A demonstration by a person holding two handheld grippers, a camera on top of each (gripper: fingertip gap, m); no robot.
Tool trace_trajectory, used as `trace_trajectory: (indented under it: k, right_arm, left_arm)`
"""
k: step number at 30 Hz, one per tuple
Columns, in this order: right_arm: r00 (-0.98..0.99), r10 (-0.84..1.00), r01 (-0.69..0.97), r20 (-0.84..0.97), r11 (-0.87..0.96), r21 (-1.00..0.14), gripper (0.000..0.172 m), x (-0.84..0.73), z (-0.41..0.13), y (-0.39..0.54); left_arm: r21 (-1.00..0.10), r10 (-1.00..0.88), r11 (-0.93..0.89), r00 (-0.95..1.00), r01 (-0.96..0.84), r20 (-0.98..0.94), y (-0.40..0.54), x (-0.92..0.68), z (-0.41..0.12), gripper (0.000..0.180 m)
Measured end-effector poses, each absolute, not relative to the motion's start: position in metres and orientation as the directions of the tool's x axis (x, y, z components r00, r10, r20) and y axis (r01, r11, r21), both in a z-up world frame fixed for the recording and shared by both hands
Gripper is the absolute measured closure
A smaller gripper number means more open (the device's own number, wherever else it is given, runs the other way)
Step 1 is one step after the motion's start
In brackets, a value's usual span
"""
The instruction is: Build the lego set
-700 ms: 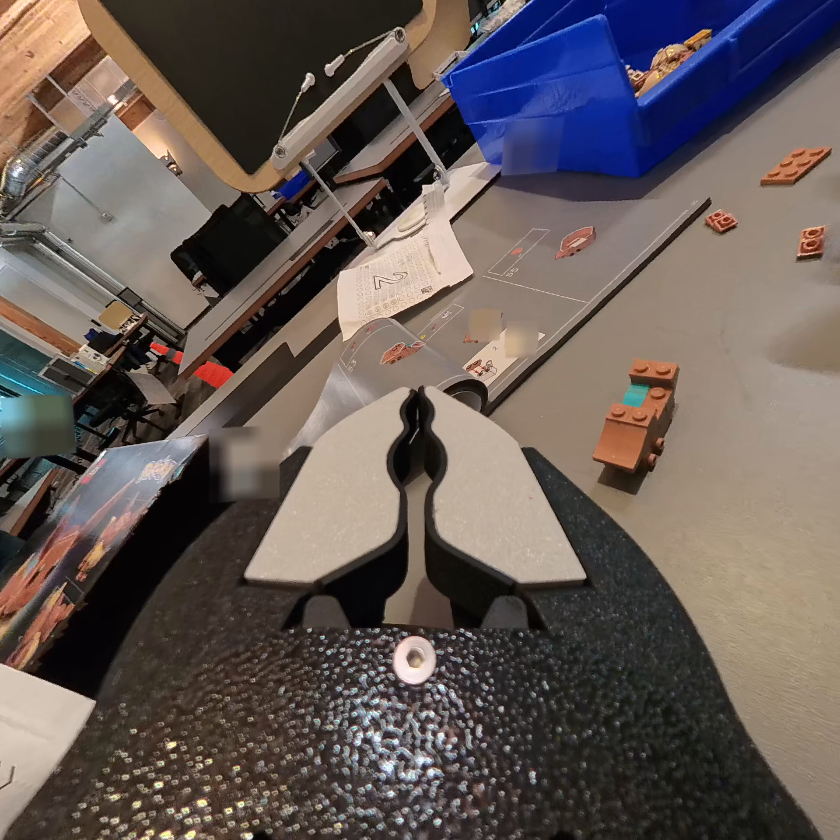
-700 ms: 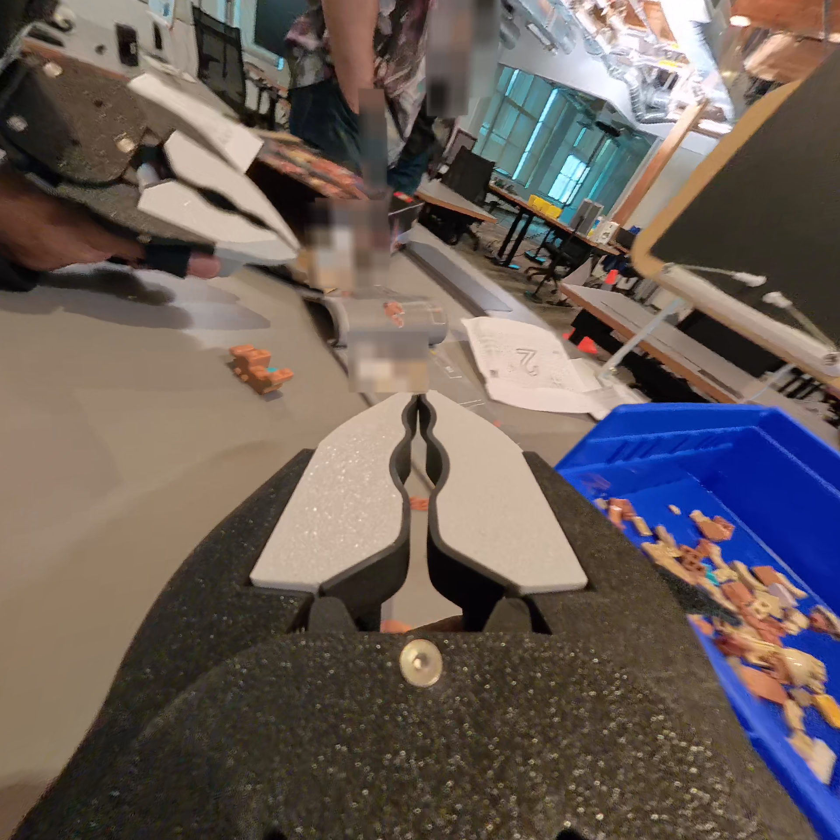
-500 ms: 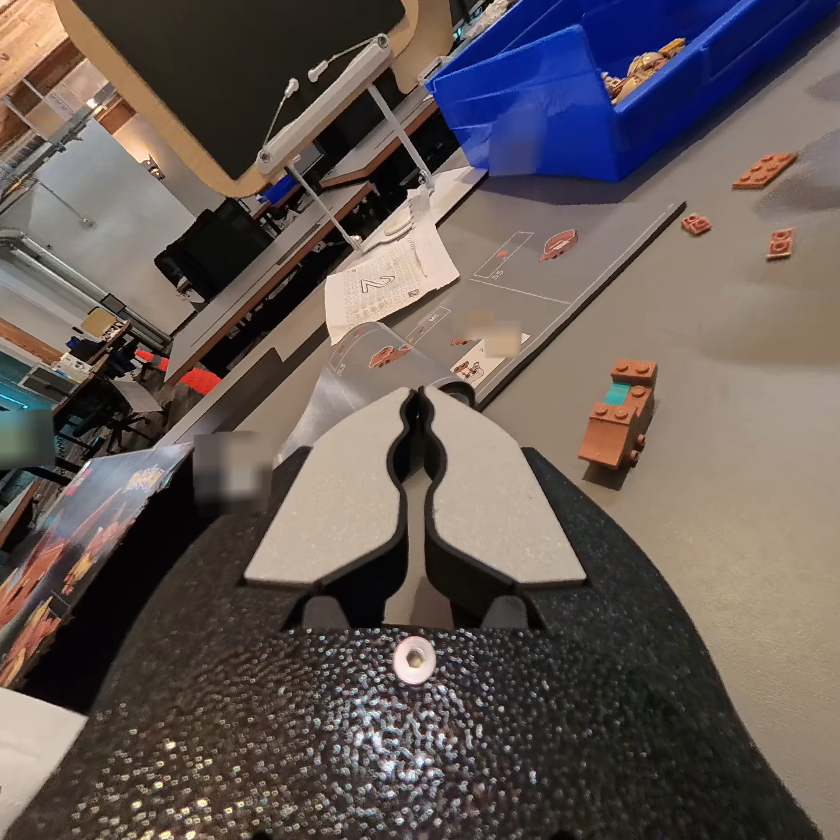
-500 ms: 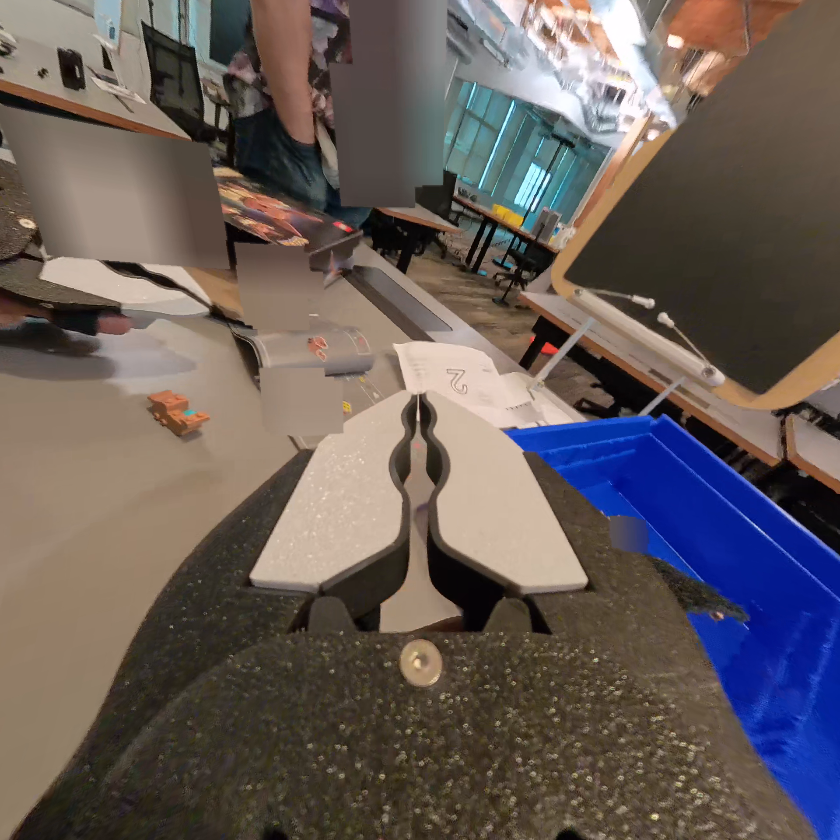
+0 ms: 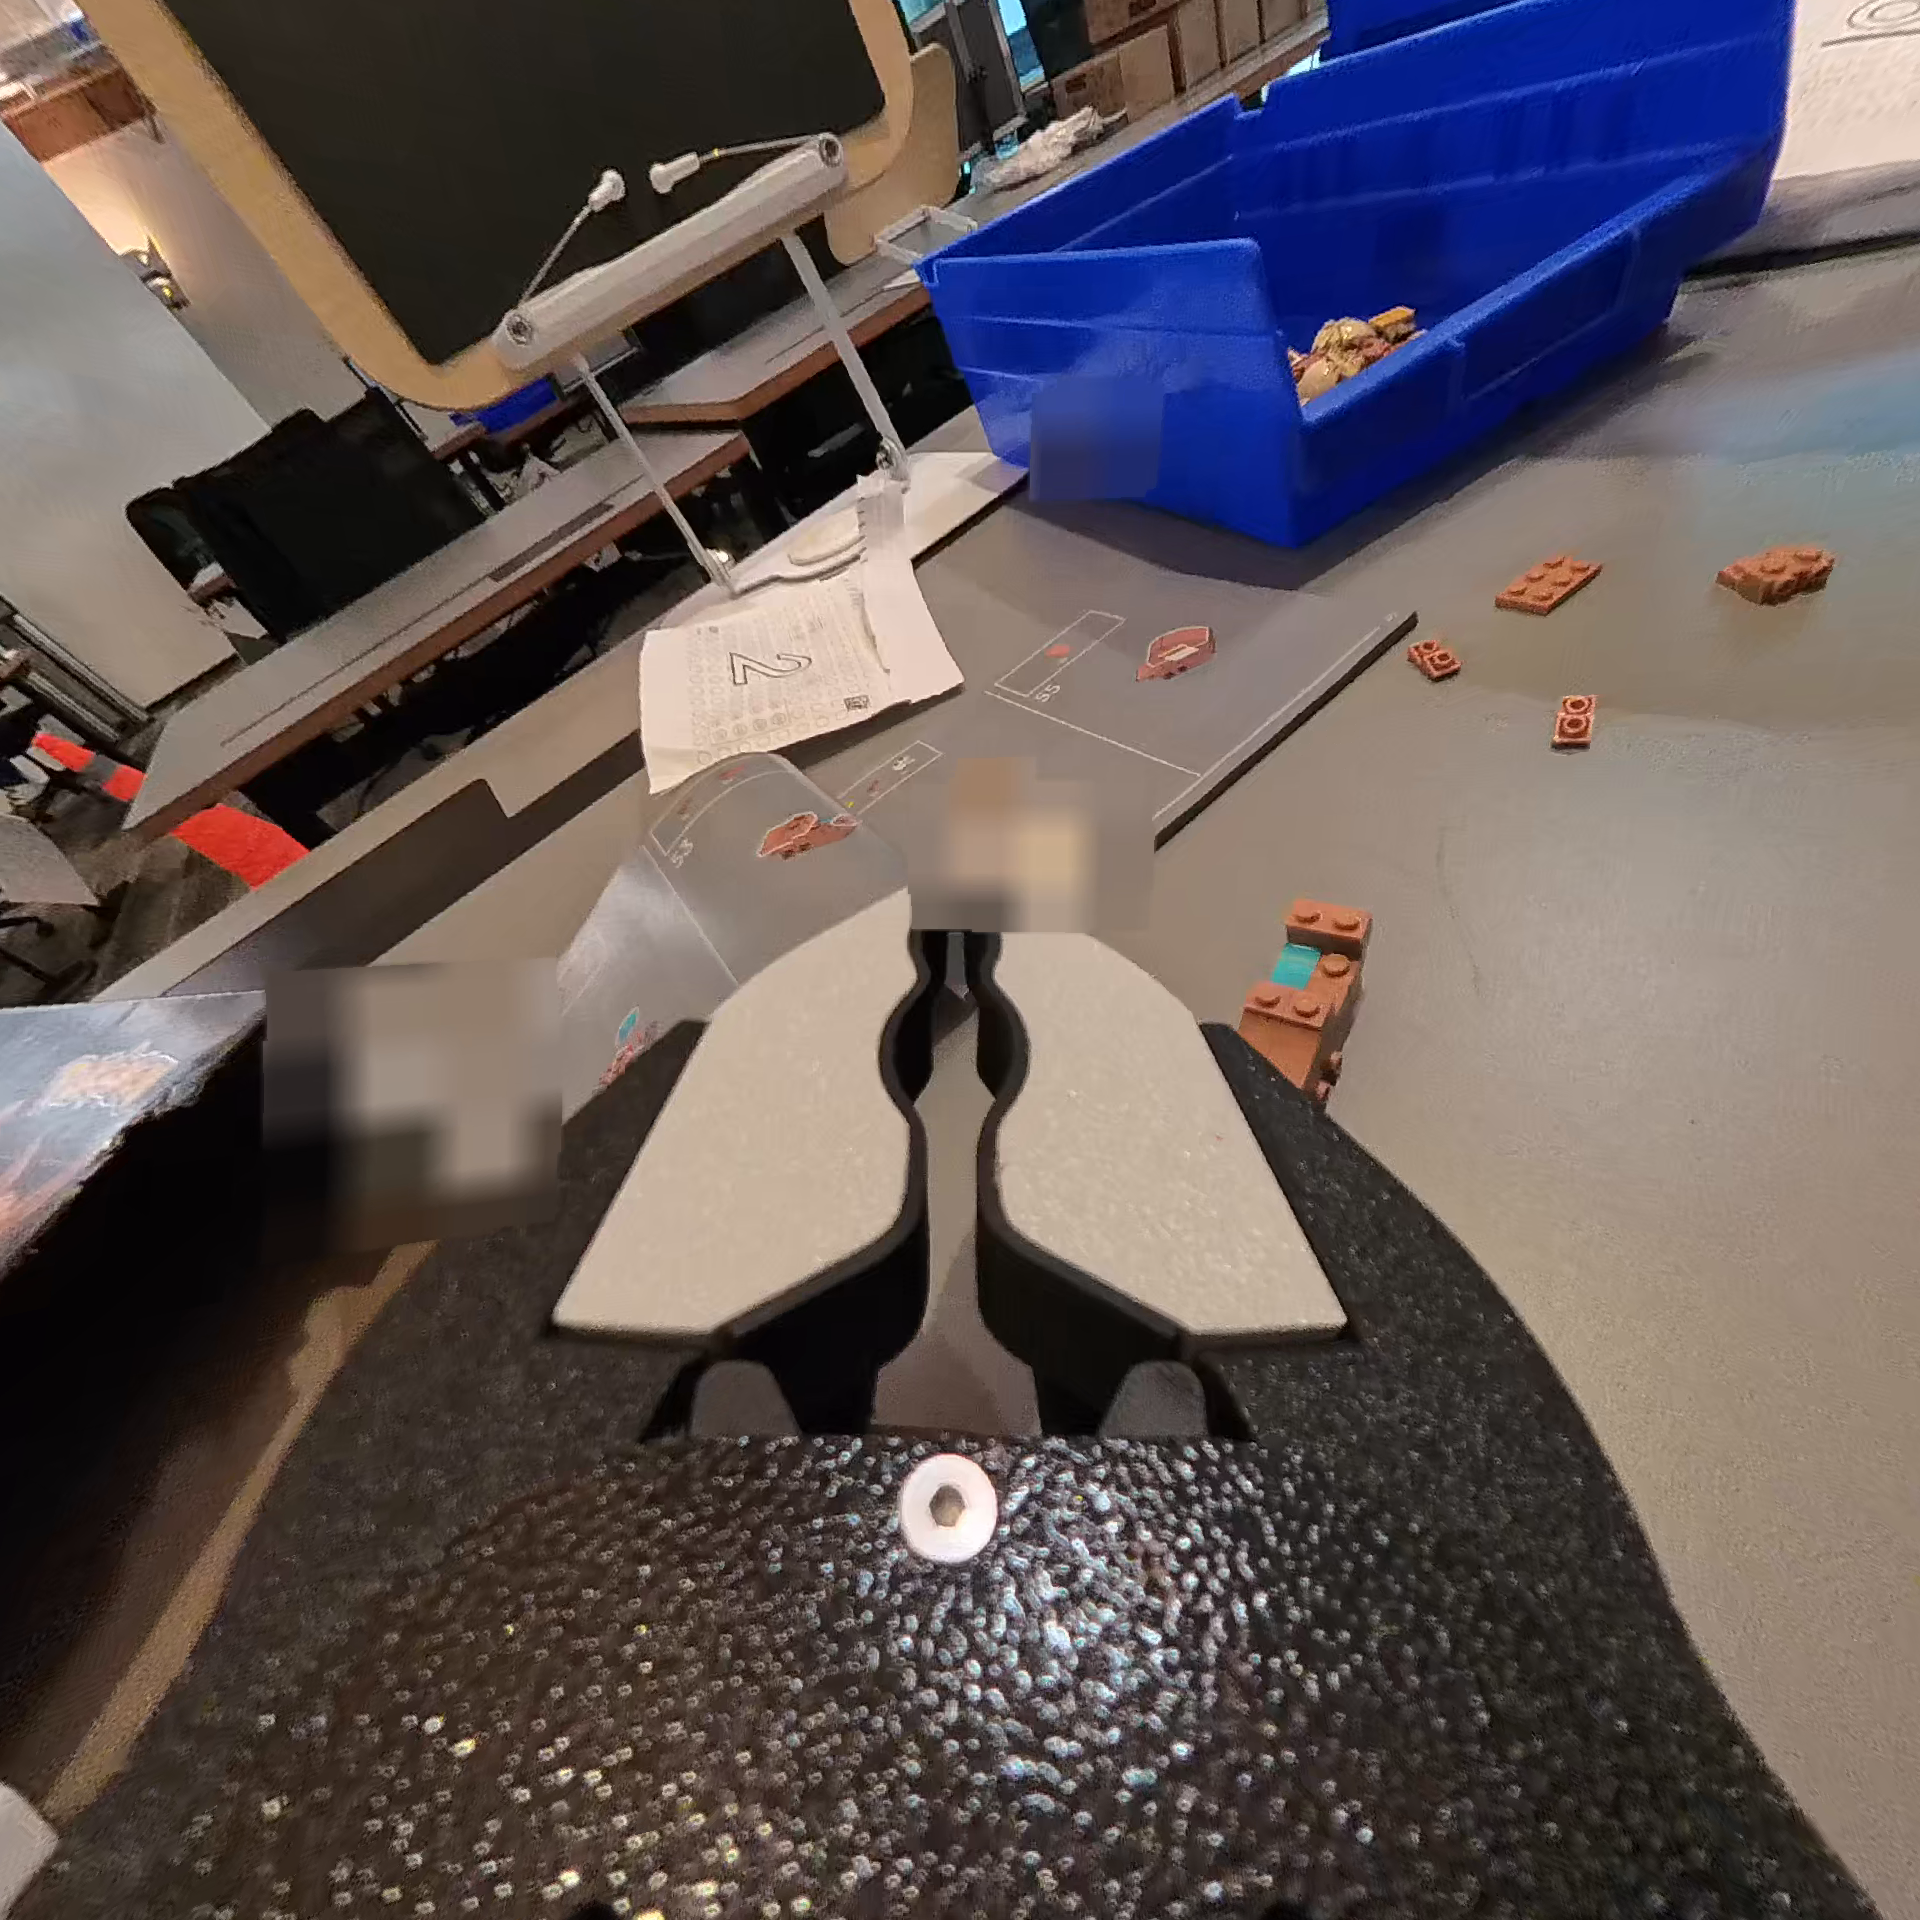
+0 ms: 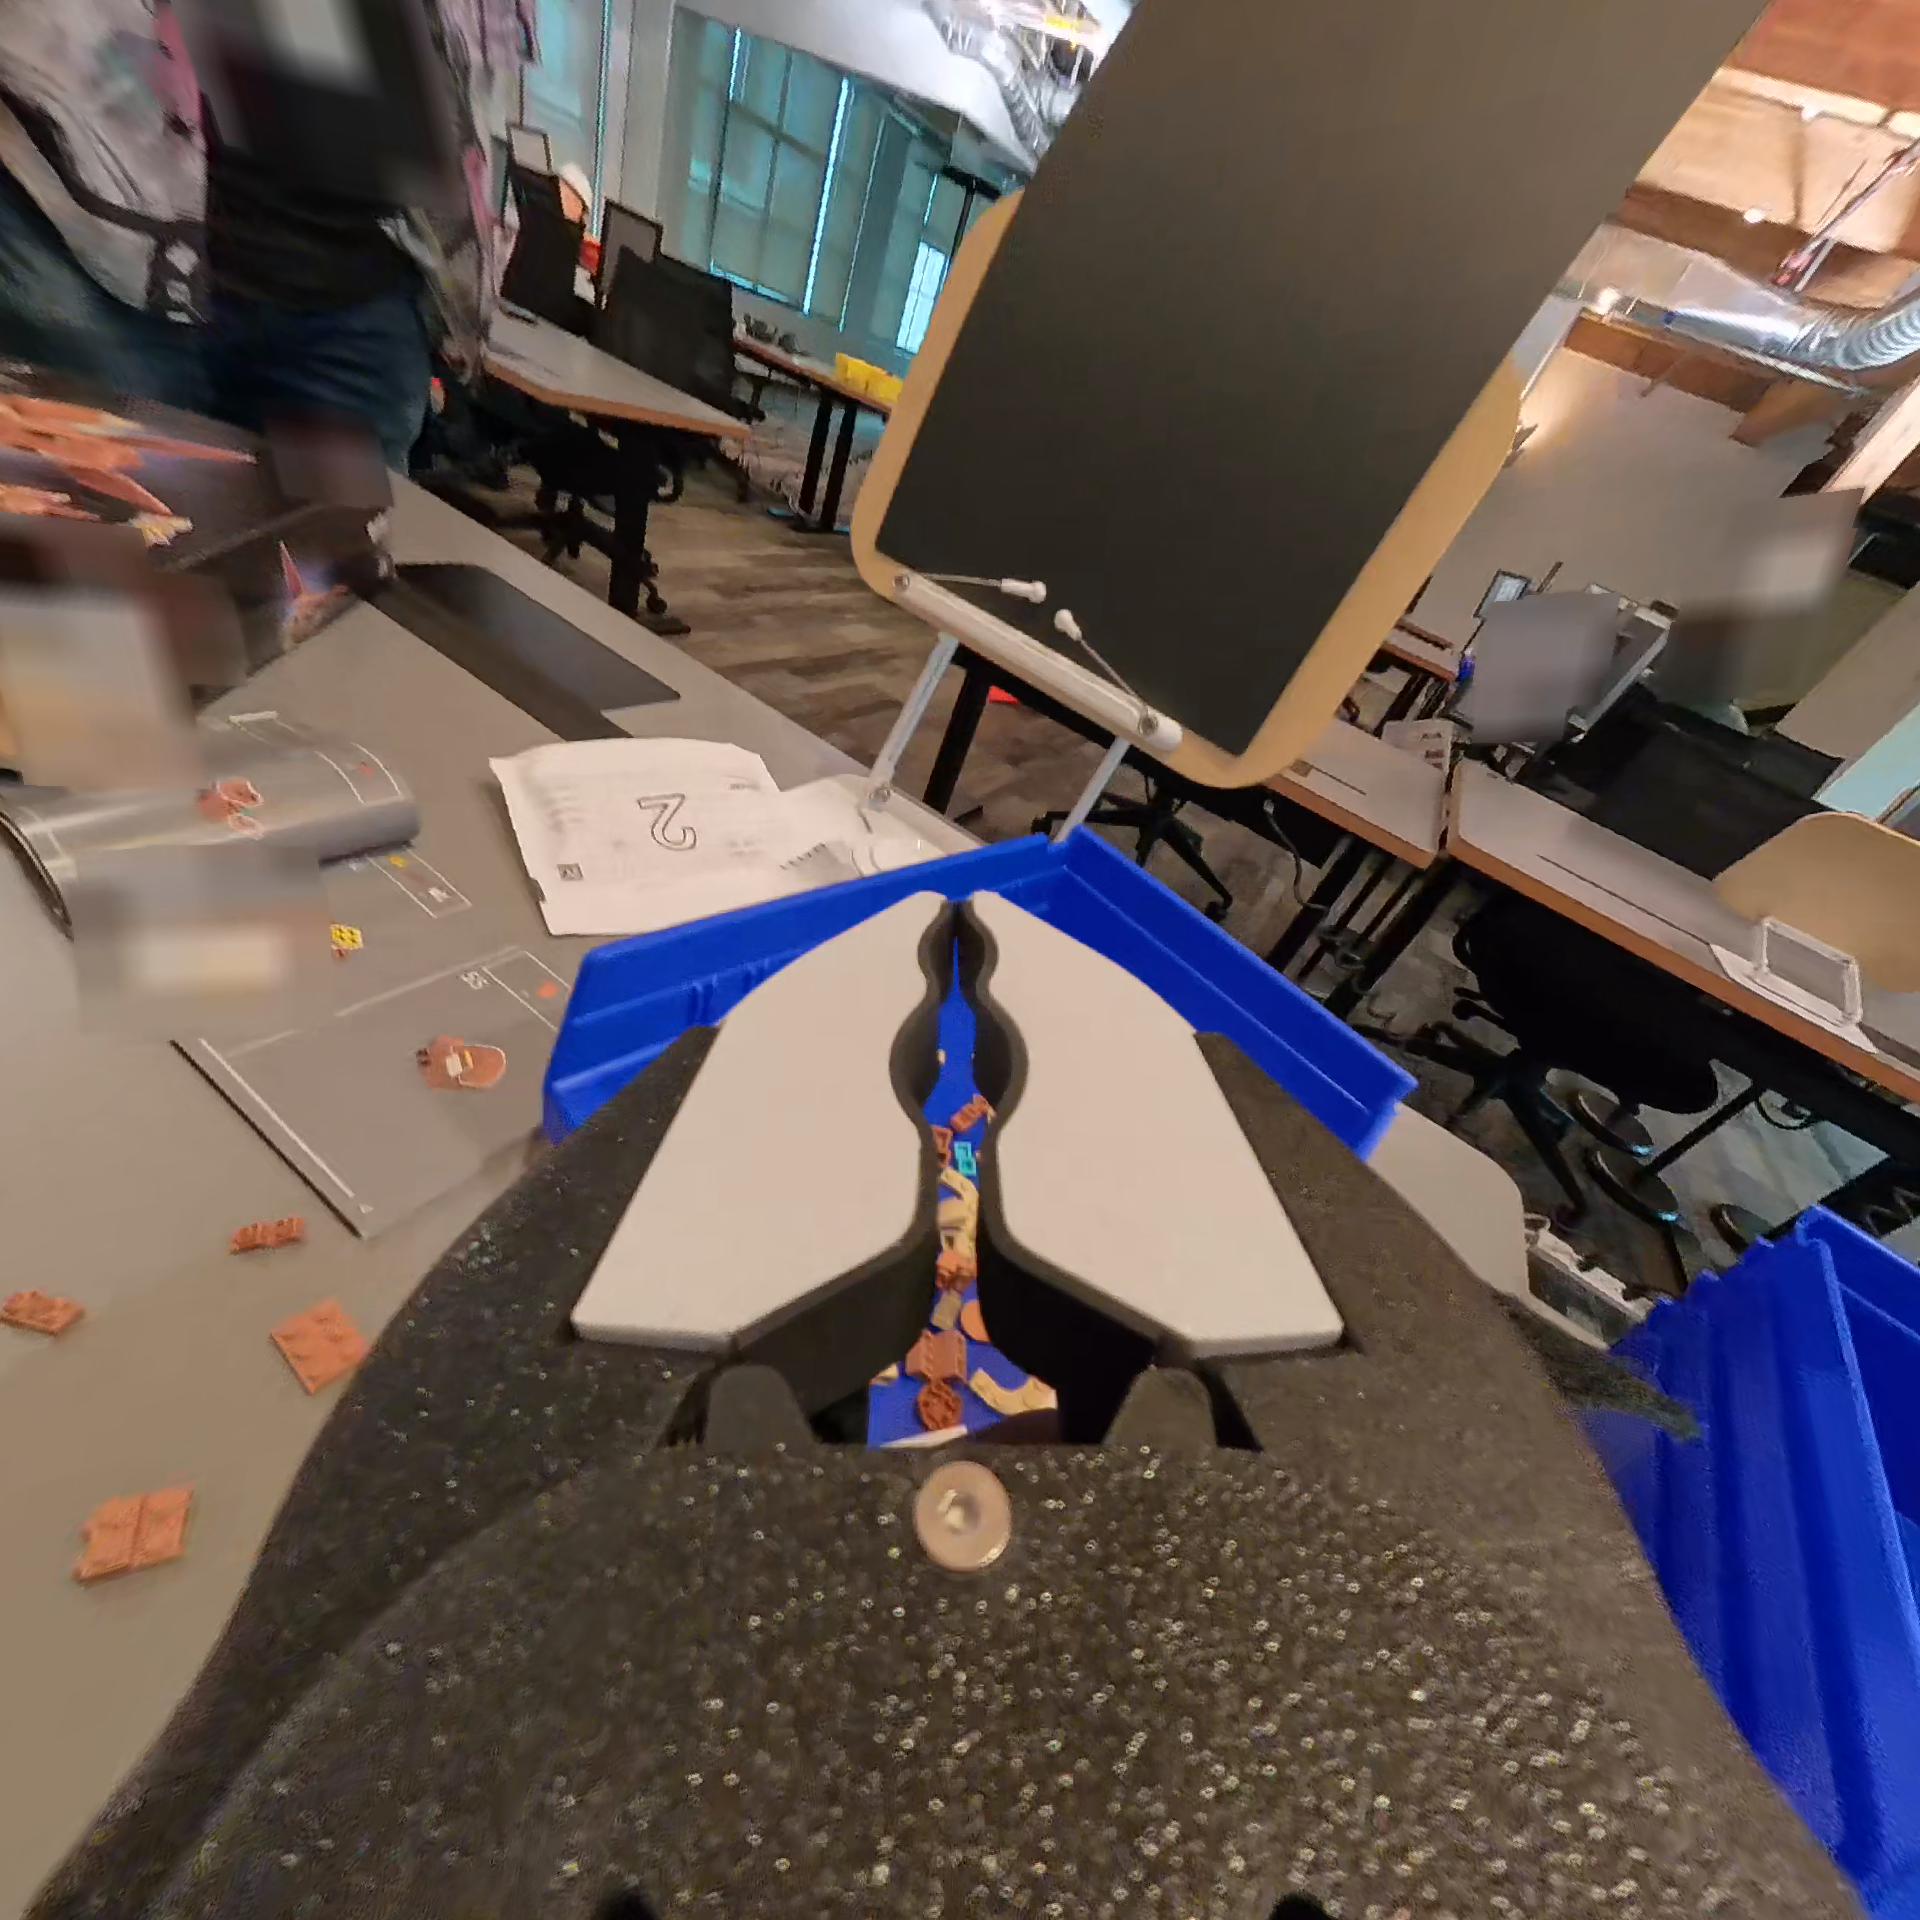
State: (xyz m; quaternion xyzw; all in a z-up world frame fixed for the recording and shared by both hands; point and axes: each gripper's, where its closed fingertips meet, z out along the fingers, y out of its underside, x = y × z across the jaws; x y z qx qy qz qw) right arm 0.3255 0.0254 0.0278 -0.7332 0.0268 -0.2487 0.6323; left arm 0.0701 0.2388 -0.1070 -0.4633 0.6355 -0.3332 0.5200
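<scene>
The left gripper is closed with nothing in it, above the gray table, just beside a small brown brick block. The right gripper is closed and bare too, up over a blue bin of little brown pieces.

Open office: long desks, black chairs, tall windows, wood floor.

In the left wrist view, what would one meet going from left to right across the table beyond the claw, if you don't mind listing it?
Picture box → white printed sheet → small brown brick model → two-stud brown piece → brown brick.
</scene>
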Motion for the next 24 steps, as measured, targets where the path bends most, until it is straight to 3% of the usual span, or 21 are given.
trace_trajectory:
  k: [7,12,15,18,20,24]
  right_arm:
    - [0.873,-0.309,0.272,0.377,-0.333,-0.903,0.17,0.344,0.009,0.026]
    - [0.834,-0.224,0.339,0.505,-0.514,-0.788,0.166,0.364,-0.006,0.029]
    - [0.84,0.006,0.379,0.542,-0.721,-0.58,0.161,0.379,-0.035,0.031]
    - [0.812,0.265,0.441,0.521,-0.863,-0.248,0.157,0.405,-0.064,0.028]
    - [0.81,0.414,0.475,0.416,-0.879,-0.05,0.15,0.417,-0.083,0.025]
    - [0.817,0.541,0.509,0.198,-0.839,0.19,0.143,0.434,-0.115,0.021]
  left_arm:
    - [-0.91,-0.945,0.324,-0.049,-0.26,-0.323,0.239,0.07,-0.11,0.177]
    - [-0.907,-0.945,0.325,-0.065,-0.266,-0.32,0.237,0.07,-0.112,0.177]
    - [-0.905,-0.944,0.33,-0.077,-0.27,-0.321,0.234,0.071,-0.113,0.177]
    - [-0.901,-0.942,0.335,-0.083,-0.276,-0.325,0.233,0.071,-0.114,0.177]
    - [-0.898,-0.94,0.341,-0.085,-0.278,-0.331,0.233,0.072,-0.115,0.177]
    - [-0.885,-0.931,0.365,-0.081,-0.288,-0.357,0.234,0.071,-0.117,0.177]
